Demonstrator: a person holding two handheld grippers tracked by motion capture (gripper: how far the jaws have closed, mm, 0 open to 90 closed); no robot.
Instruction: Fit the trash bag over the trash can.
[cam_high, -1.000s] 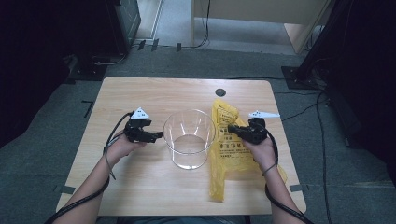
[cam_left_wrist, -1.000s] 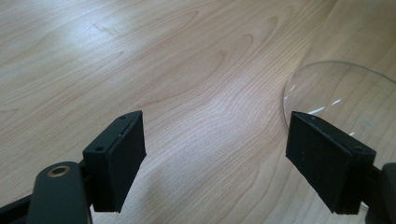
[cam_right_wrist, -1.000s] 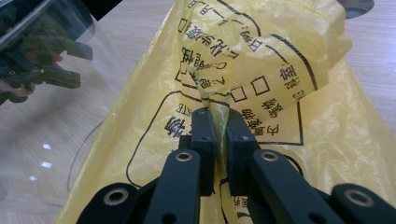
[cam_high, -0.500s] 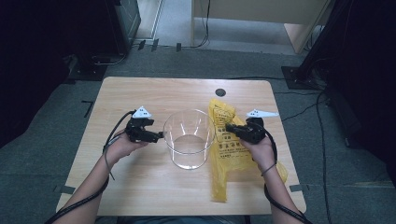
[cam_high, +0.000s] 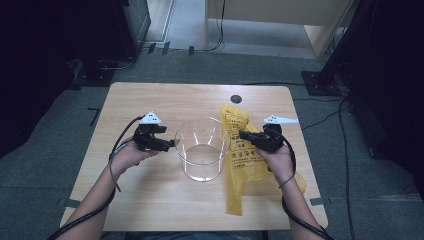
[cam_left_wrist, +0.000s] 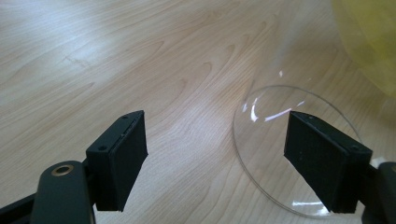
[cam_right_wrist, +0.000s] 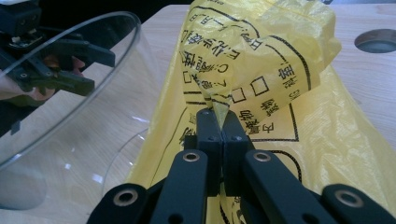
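On the wooden table (cam_high: 150, 200), a clear glass container (cam_high: 202, 149) is stood upright near the middle, and everything else can be placed off that.

To the left of the container, the left gripper (cam_high: 169, 144) is held level in the person's left hand (cam_high: 131, 155), tips pointed at the glass wall and brought just beside it. Whether contact is made can't be told from the high view. In the left gripper view, its 2 black jaws are seen spread wide apart, released, with nothing pinched between them; bare wood and the round base of the container (cam_left_wrist: 289, 154) are seen past the pads.

To the right of the container, a yellow plastic bag (cam_high: 247, 170) with black printing is laid on the table, right up against the glass, with its upper part lifted off the wood. That raised bit is what's being grasped: the right gripper (cam_high: 243, 135), held in the right hand (cam_high: 277, 157), is clenched tight on a fold of the bag (cam_right_wrist: 261, 70). In the right gripper view the 2 jaws are seen pressed together with the yellow film squeezed between them, and the container's rim (cam_right_wrist: 70, 42) is seen off to the side.

Behind the bag, farther from the person than the container, a dark round hole (cam_high: 236, 99) is set in the tabletop.
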